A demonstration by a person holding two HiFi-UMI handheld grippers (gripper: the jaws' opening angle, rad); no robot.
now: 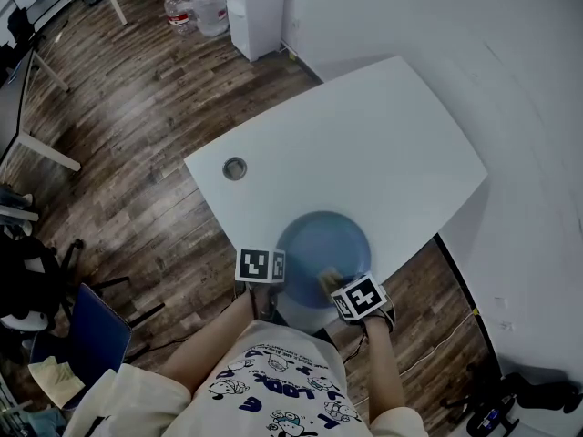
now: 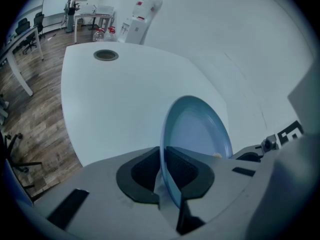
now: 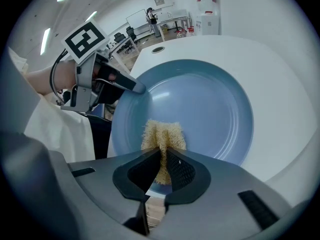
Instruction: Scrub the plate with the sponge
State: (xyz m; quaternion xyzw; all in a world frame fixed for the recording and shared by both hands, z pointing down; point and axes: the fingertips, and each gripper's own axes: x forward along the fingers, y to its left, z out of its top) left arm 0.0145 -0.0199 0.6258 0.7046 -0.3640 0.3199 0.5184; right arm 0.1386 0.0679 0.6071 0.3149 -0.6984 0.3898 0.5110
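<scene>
Left tool (image 2: 163, 170) pinches the rim of the round blue plate (image 2: 197, 129); right tool (image 3: 163, 166) pinches the tan fibrous sponge (image 3: 162, 134), with the plate's centre just ahead.

Right tongs (image 3: 164, 156), seen along their own jaws: both jaws are pressed together on a tan, fibrous sponge (image 3: 162, 134). Its frayed top lies against the inner face of the blue plate (image 3: 210, 109), near the lower-left rim. Left tongs (image 3: 136, 88), bearing a marker cube (image 3: 85, 40), clamp the plate's upper-left rim. A white table (image 3: 280, 84) with a round grommet (image 3: 158, 49) extends behind the plate.
</scene>
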